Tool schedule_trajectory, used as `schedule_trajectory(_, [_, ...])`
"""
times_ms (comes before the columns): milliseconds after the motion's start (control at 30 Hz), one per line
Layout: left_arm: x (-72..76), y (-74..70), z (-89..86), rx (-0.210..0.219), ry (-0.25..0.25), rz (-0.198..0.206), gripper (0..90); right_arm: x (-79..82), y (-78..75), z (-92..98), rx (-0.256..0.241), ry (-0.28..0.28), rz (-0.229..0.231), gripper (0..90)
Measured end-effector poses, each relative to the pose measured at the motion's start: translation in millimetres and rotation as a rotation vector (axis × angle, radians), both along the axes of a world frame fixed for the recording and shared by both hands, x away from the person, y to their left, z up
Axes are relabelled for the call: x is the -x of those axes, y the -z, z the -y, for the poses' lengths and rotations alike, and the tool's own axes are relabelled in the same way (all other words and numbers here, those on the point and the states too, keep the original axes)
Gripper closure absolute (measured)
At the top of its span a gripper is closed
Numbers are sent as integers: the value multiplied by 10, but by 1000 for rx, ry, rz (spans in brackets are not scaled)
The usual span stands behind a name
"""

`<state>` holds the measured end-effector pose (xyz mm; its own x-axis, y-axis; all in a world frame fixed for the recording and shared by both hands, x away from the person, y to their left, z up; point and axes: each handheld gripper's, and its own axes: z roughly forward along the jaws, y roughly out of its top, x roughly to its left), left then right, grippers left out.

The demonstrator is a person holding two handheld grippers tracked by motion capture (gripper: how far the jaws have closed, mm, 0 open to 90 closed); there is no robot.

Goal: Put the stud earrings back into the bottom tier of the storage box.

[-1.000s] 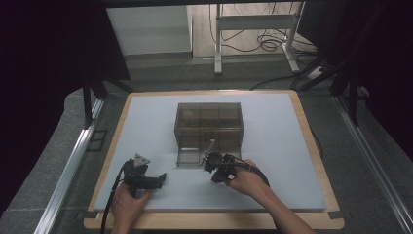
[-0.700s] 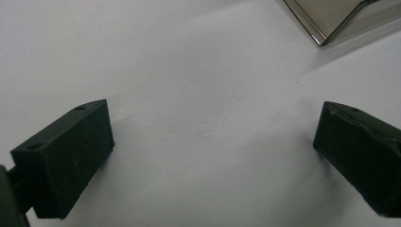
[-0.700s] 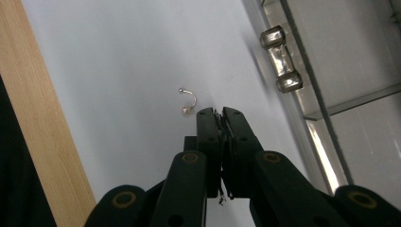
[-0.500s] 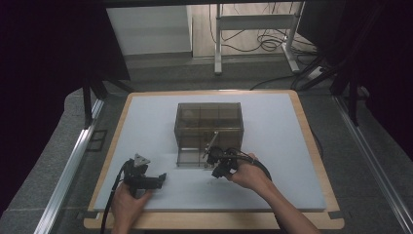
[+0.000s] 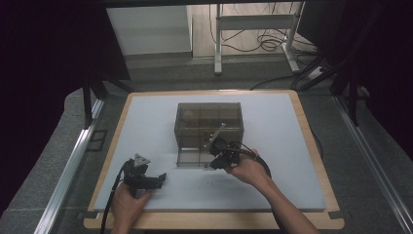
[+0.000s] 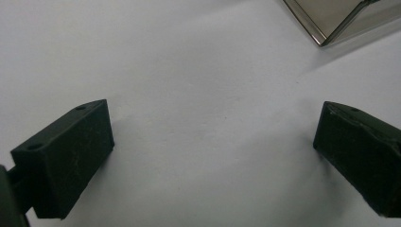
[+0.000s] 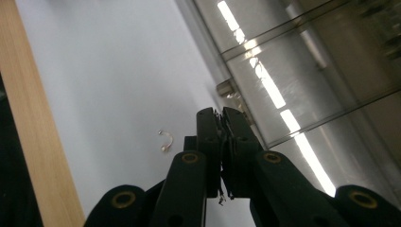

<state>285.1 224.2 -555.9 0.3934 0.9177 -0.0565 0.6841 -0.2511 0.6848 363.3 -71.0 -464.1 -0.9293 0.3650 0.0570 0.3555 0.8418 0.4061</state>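
A smoky clear box [image 5: 208, 126] with inner compartments stands in the middle of the white mat [image 5: 272, 146]. My right gripper [image 5: 216, 157] lies right at the box's front, held in a hand. In the right gripper view its jaws [image 7: 221, 113] are pressed together beside the box wall [image 7: 307, 71]; a thin sliver shows between them, and I cannot tell what it is. A small curved metal piece [image 7: 165, 140] lies on the mat just past the tips. My left gripper [image 5: 157, 179] rests on the mat at the front left, wide open [image 6: 213, 127] with nothing between its jaws.
The mat's wooden border [image 5: 209, 220] runs along the front and also appears at the left of the right gripper view as a wooden edge [image 7: 33, 118]. A corner of the box [image 6: 331, 21] sits at the top right of the left gripper view.
My right gripper has crept a little closer to the box's front. The left gripper has stayed where it was.
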Motion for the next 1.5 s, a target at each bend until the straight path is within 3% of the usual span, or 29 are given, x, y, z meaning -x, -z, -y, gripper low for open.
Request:
schedule_trajectory(233, [1, 0, 2, 2, -2, -1, 0, -105, -33, 12, -40, 40, 33, 846])
schedule_trajectory(667, [1, -3, -3, -5, 2, -4, 0, -278, 60, -10, -79, 96, 62, 844])
schedule_trajectory(1500, [1, -3, -3, -3, 2, -6, 0, -429, 331, -124, -47, 119, 86, 842])
